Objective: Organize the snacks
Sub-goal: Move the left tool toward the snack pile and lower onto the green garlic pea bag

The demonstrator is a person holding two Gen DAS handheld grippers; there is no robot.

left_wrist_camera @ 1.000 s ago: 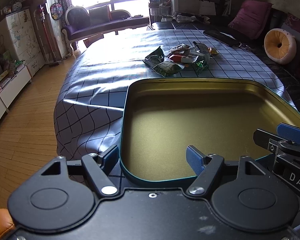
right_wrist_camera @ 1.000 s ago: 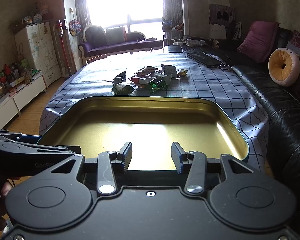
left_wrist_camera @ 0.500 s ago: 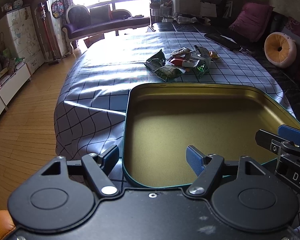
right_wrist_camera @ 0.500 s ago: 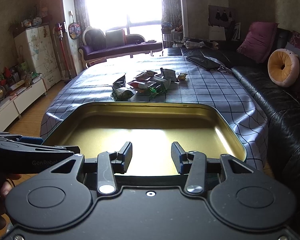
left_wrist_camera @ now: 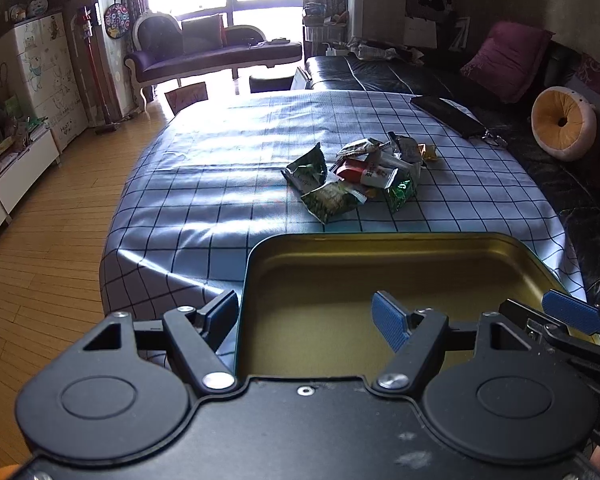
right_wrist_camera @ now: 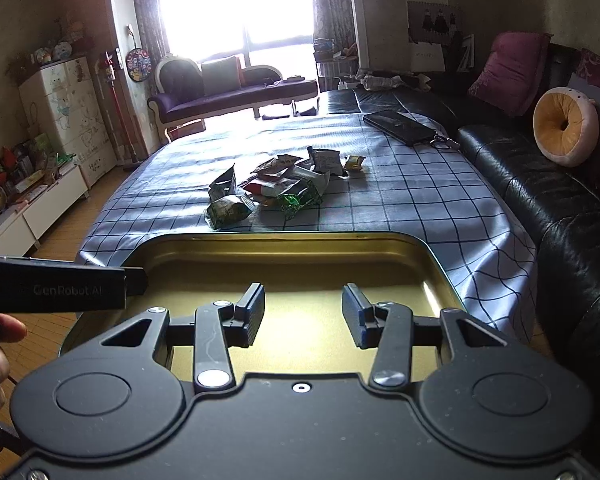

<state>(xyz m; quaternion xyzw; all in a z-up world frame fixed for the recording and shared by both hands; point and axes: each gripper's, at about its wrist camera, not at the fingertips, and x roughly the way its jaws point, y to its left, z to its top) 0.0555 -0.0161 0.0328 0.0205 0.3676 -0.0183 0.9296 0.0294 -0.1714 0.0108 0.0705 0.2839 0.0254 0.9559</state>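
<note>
Lifting seen: gold tin (left_wrist_camera: 400,264) raised since second ago, left gripper (left_wrist_camera: 308,316) spread astride near-left corner, right gripper (right_wrist_camera: 303,312) spread; snacks (left_wrist_camera: 356,176) unsorted on far tabletop (left_wrist_camera: 204,184).

all the light comes from the big window (right_wrist_camera: 236,8) at the back, which is totally blown out to white in both views and flares a bit onto the curtains, so the near corners and the black sofa (right_wrist_camera: 560,184) go pretty dim. the checked tablecloth (left_wrist_camera: 228,184) picks up streaky glare across its far half, and the gold tin (right_wrist_camera: 300,264) gets a soft bright patch on its floor. focus is sharp enough mid-frame, but the fisheye bends the floorboards and walls hard toward the edges and darkens the corners.
</note>
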